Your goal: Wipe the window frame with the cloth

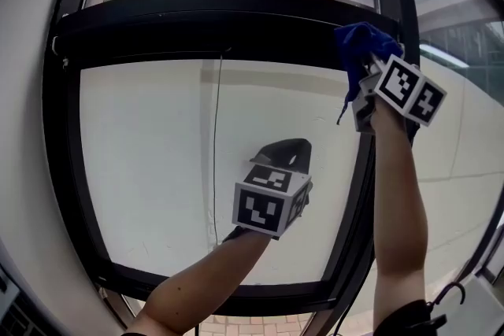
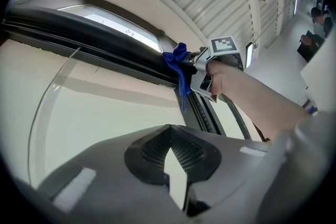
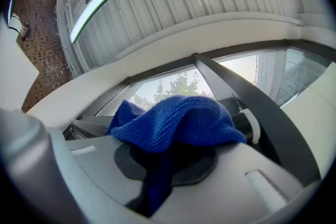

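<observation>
A large window with a black window frame (image 1: 220, 20) fills the head view. The frame has a thick horizontal bar across the top and upright posts at either side. Its big lower pane (image 1: 142, 169) looks out on a pale wall, and green trees show above the bar.

Two bare forearms reach up from the bottom edge, each hand holding a gripper. The right forearm (image 1: 398, 208) rises almost straight up along the right post. The left forearm (image 1: 205, 279) angles in toward the middle of the pane.

The right gripper (image 1: 364, 86) is raised to the upper right corner, where the top bar meets the right post. Its marker cube (image 1: 409, 89) faces the camera. In its own view, the right gripper (image 3: 168, 160) has its jaws clamped tight on a blue cloth (image 3: 178, 120). The cloth bunches up over the jaw tips, with a tail hanging down between them.

In the head view, the cloth (image 1: 358, 47) lies against the black frame at that corner. The left gripper view shows the same, with the cloth (image 2: 178, 63) pressed to the dark bar.

The left gripper (image 1: 283, 152) hangs in front of the middle of the pane, well apart from the cloth. Its own view shows the left gripper (image 2: 170, 149) with its jaw tips closed together and nothing between them.
</observation>
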Demonstrator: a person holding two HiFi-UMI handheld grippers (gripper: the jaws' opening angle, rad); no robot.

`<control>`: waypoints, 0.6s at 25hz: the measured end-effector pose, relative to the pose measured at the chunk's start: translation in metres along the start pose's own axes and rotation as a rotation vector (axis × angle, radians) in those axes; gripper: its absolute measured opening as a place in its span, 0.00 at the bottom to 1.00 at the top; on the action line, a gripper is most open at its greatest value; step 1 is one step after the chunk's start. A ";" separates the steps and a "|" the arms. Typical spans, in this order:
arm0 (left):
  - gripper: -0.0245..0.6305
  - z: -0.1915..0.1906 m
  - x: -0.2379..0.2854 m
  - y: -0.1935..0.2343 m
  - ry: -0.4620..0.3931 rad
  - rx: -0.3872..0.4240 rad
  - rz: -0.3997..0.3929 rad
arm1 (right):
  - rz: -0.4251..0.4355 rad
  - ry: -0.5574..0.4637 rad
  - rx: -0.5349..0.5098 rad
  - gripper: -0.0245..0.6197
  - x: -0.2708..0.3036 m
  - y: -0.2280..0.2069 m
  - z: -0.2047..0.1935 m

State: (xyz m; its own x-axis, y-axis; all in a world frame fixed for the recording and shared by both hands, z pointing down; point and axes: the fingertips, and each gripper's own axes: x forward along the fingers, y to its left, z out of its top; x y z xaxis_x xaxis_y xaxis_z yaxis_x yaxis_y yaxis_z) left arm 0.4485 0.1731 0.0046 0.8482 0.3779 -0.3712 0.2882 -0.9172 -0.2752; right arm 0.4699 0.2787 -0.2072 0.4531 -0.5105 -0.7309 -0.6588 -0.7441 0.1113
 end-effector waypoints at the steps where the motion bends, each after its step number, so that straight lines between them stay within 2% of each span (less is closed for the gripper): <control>1: 0.02 -0.002 0.004 -0.004 0.004 -0.001 -0.004 | -0.007 -0.001 0.001 0.12 -0.002 -0.007 0.000; 15: 0.02 -0.017 0.047 -0.046 0.021 0.014 -0.058 | -0.105 -0.011 0.003 0.12 -0.032 -0.092 0.008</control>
State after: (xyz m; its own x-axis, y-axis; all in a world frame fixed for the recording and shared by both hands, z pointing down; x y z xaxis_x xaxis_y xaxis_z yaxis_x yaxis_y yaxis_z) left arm 0.4824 0.2311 0.0145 0.8398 0.4270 -0.3353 0.3308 -0.8922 -0.3076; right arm 0.5112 0.3670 -0.1999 0.5128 -0.4250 -0.7459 -0.6100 -0.7918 0.0318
